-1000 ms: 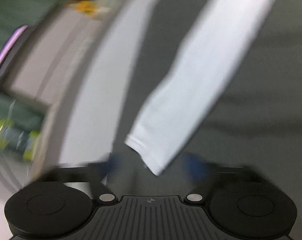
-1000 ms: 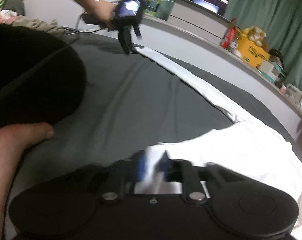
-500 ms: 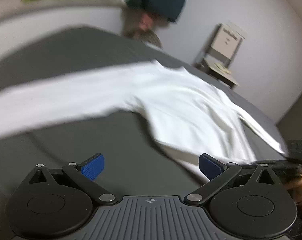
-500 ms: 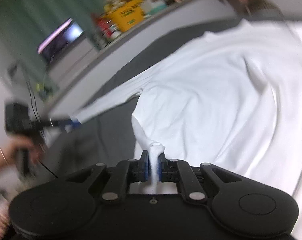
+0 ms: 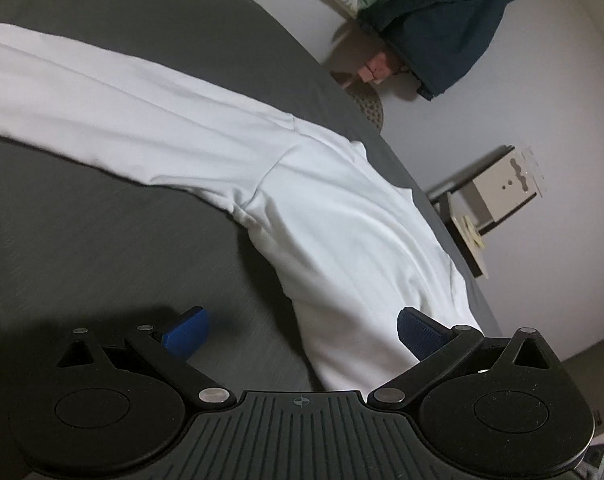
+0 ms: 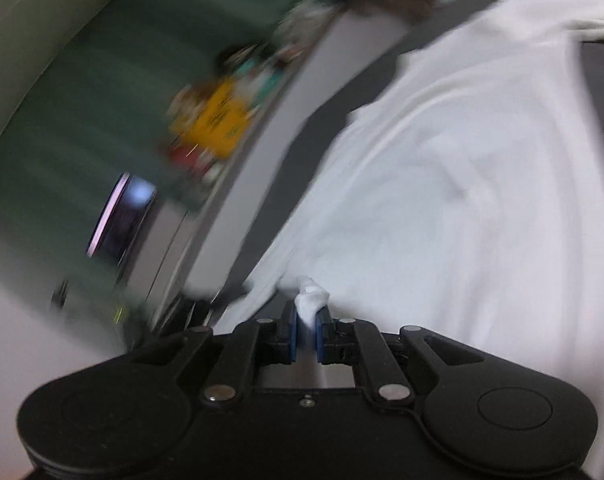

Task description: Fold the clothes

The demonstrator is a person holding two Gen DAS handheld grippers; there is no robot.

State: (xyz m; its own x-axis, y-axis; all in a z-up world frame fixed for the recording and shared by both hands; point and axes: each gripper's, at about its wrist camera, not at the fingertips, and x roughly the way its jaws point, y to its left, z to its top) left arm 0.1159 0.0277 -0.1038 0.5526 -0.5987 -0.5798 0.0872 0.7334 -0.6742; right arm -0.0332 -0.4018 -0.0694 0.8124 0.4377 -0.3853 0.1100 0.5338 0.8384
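A dark grey bed (image 5: 102, 248) fills the room's foreground, with a pale wall behind it and a green curtain (image 6: 102, 92) showing, blurred, in the right wrist view. The left gripper (image 5: 302, 330) hovers low over the bed with its blue pads (image 5: 419, 334) spread wide and nothing pinched; the lower side edge of a white long-sleeved shirt (image 5: 341, 232) lies between them, nearer the right pad, without either pad pressing on it. From there the shirt's body runs ahead of the gripper, smooth with soft creases, and one long sleeve (image 5: 102, 92) stretches flat away to the upper left across the sheet. The right gripper (image 6: 306, 334) has its pads pressed together on a small bunched fold of the same white shirt (image 6: 461, 200), the cloth poking up in a puckered tip just above the pads. Beyond it the shirt spreads broad and wrinkled to the right. Farther off, left of the right gripper, a blurred shelf holds a yellow box (image 6: 218, 124) and a lit screen (image 6: 122, 216).
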